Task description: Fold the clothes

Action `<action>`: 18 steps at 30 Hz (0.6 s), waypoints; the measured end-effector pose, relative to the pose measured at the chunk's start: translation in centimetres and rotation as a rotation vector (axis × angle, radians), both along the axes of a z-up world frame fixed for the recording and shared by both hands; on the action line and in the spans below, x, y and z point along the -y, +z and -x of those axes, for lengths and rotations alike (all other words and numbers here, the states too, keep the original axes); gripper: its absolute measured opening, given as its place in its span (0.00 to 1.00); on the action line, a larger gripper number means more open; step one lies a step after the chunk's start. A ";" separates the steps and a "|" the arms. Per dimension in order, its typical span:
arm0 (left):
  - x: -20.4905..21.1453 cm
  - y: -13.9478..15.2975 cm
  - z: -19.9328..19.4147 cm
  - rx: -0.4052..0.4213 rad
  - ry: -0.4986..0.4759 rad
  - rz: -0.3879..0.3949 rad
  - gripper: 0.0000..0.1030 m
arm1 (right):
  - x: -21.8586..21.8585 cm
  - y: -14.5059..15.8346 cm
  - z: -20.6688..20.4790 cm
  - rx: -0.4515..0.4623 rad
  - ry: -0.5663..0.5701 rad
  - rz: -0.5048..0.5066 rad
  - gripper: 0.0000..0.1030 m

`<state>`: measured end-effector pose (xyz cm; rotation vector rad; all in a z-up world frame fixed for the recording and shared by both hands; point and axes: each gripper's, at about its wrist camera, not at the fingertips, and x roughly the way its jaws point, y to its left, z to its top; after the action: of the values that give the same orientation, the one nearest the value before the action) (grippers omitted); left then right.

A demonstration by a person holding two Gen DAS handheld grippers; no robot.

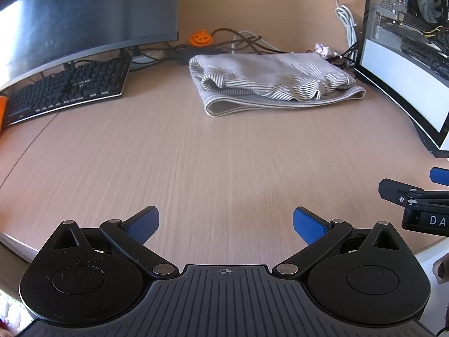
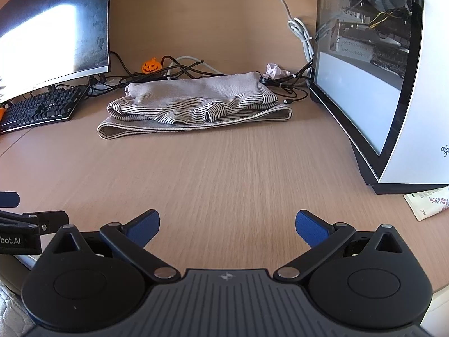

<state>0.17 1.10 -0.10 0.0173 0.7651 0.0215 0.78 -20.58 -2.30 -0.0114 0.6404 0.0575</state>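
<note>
Striped garment (image 2: 193,106), beige with thin dark lines, lies at the far side of the wooden desk (image 2: 224,174), doubled over itself into a rough, flat bundle with a banded hem running along its near edge. The layers sit unevenly, with a rumpled fold sagging across the front, so it lies partly folded; whether more folding is meant, or this is the finished shape, the views do not settle. It looks like a light, soft ribbed knit that would drape and stretch rather than hold a crease; I judge the firm hem band or a corner of it the surest place to pinch, since the loose middle would bunch.

Both tongs hang over the bare near part of the desk, well apart from the cloth. Left gripper (image 1: 226,224) has its blue pads spread wide and holds nothing; right gripper (image 2: 227,226) is likewise spread and empty.

A keyboard (image 1: 67,90) and monitor (image 1: 84,14) stand left of the garment, a computer case (image 2: 387,84) right, and tangled cables (image 2: 179,70) with a small orange pumpkin (image 2: 151,66) behind it.
</note>
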 end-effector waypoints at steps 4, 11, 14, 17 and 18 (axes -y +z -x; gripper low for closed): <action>0.0 0.0 -0.4 -0.006 -0.004 -0.008 1.00 | -0.1 -0.1 -0.2 -0.008 -0.004 0.011 1.00; -0.2 0.4 -1.8 -0.014 -0.032 -0.019 1.00 | -0.1 0.0 -0.8 -0.023 -0.021 0.038 1.00; -0.7 0.7 -3.0 -0.024 -0.052 -0.010 1.00 | -0.3 0.2 -1.6 -0.023 -0.026 0.060 1.00; -1.3 1.1 -4.7 -0.025 -0.082 0.004 1.00 | -0.3 1.0 -3.4 -0.016 -0.035 0.073 1.00; -1.6 1.3 -5.3 -0.025 -0.092 0.009 1.00 | -0.4 1.5 -4.2 -0.009 -0.037 0.075 1.00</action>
<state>5.47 2.67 1.19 0.0446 0.7887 -0.0693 5.03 -20.23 -0.81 -0.0714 0.6513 -0.0025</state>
